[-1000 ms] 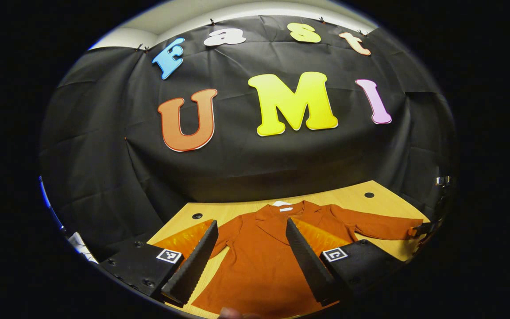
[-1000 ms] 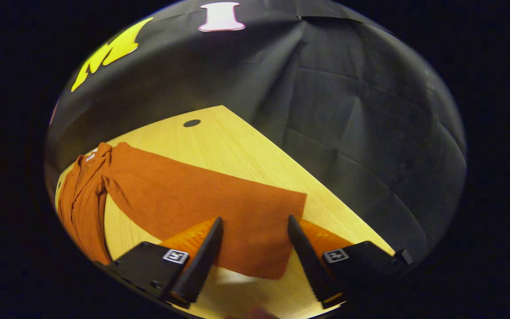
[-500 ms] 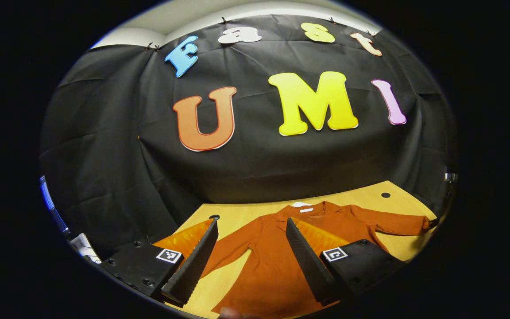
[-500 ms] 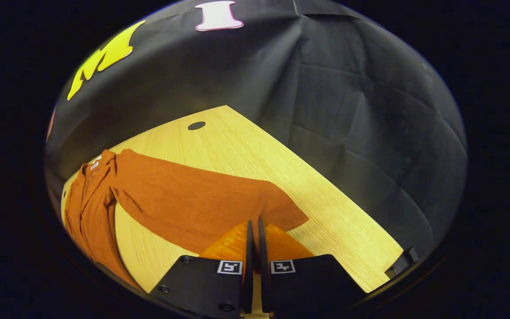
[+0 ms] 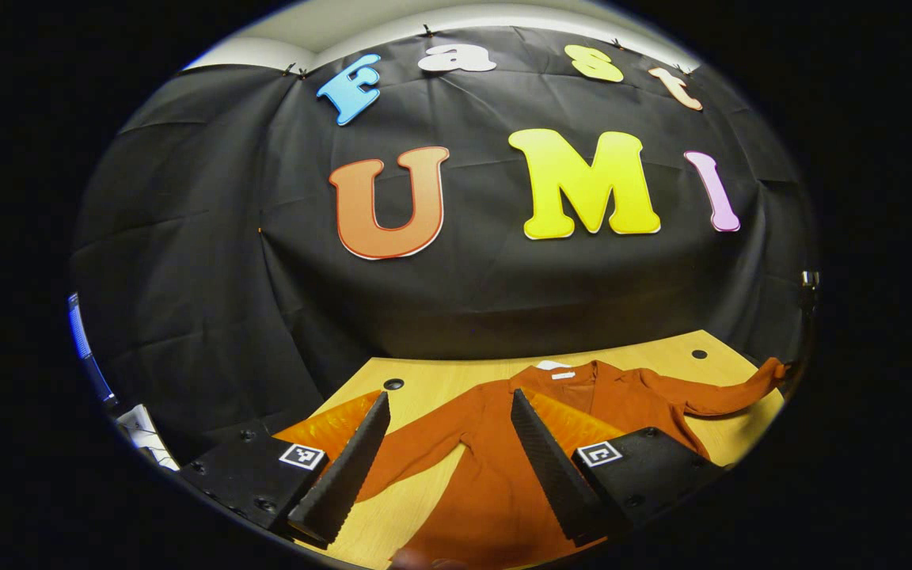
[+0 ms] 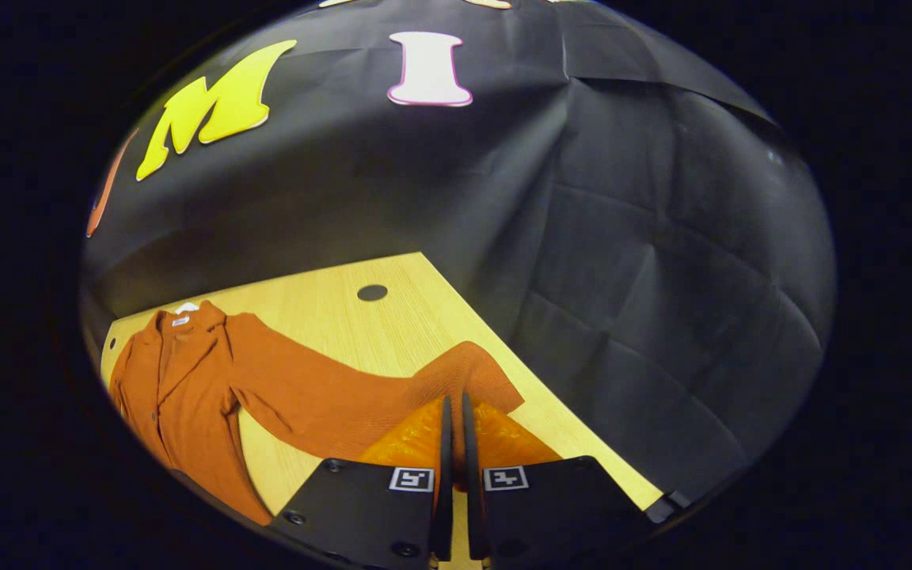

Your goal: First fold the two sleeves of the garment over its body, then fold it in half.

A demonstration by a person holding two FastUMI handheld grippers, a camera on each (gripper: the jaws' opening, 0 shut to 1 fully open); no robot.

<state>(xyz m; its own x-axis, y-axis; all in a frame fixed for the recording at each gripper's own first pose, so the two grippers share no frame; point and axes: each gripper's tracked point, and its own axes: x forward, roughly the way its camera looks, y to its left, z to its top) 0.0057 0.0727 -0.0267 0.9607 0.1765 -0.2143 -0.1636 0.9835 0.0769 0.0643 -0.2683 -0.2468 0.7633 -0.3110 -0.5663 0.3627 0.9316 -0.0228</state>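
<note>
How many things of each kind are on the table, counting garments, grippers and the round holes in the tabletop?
Garments: 1, the rust-orange garment
Hand-held grippers: 2, the left hand-held gripper and the right hand-held gripper
Round holes in the table: 2, near hole and far hole
Total: 5

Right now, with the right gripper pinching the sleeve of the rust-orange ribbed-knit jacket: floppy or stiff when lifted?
Likely floppy: the rust-orange ribbed-knit jacket's sleeve curves and sags from the cuff in the right gripper down to the wooden table. Probably light, since a cuff pinch raises it. The body lies flat, so it may drag rather than lift.
</note>
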